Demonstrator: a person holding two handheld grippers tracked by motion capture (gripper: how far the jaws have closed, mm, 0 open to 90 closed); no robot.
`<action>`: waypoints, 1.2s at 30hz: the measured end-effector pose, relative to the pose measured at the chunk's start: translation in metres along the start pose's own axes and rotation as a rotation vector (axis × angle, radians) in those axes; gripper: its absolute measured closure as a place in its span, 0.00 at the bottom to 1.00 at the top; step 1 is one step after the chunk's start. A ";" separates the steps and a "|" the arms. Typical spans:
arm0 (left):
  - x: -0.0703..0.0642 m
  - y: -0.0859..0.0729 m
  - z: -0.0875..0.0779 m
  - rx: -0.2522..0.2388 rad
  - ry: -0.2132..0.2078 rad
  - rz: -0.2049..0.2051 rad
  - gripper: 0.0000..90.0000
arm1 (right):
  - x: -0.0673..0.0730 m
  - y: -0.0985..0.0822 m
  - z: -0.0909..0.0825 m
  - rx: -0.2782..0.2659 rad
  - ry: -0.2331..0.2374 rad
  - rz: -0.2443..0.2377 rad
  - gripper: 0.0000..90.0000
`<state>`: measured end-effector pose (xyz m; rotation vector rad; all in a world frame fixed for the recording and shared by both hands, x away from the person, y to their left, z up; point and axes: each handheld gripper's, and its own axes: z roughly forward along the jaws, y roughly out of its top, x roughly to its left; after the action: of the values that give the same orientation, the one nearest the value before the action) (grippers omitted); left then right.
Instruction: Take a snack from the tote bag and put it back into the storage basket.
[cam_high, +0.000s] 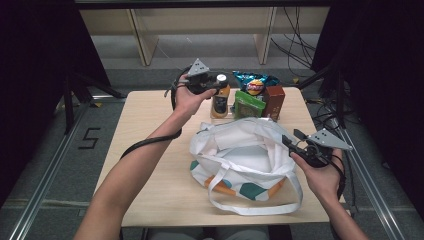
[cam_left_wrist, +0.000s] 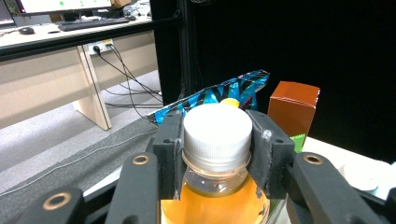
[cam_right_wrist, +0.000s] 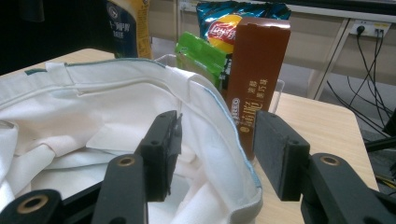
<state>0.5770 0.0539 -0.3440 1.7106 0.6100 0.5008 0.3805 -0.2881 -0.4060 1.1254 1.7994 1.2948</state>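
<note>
White ribbed cap of the juice bottle (cam_left_wrist: 215, 135) sitting clamped between the pads of the left gripper (cam_left_wrist: 215, 149), bottle standing at the far edge of the wooden table (cam_high: 150, 135) beside the snacks, not yet lifted clear. Straddling the near rim of the white tote bag (cam_high: 240, 160) with the right gripper (cam_right_wrist: 215, 156), jaws parted, one inside the mouth and one outside, not pinching the cloth. Packing apparently just starting: bag looking empty inside, mouth gaping; bottle, blue chip bag (cam_high: 256, 82), green pouch (cam_high: 248, 104) and brown carton (cam_high: 274, 100) all waiting outside. Clear plastic bottle showing amber liquid, smooth and rounded; tote cloth soft, creased, with stitched hems and floppy handles; chip bag crinkly foil; carton stiff, glossy, sharp-cornered.
</note>
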 end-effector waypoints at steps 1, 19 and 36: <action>0.001 0.000 0.000 0.002 -0.001 0.006 0.65 | 0.000 0.000 0.000 -0.003 -0.003 0.001 0.57; 0.005 -0.005 0.007 0.013 0.022 0.001 0.65 | 0.001 -0.001 0.000 0.011 0.005 0.010 0.57; 0.007 -0.008 0.013 0.030 0.031 0.005 0.65 | 0.001 -0.001 0.000 0.021 0.010 0.003 0.57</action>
<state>0.5893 0.0497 -0.3551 1.7359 0.6386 0.5246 0.3796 -0.2874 -0.4066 1.1355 1.8238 1.2884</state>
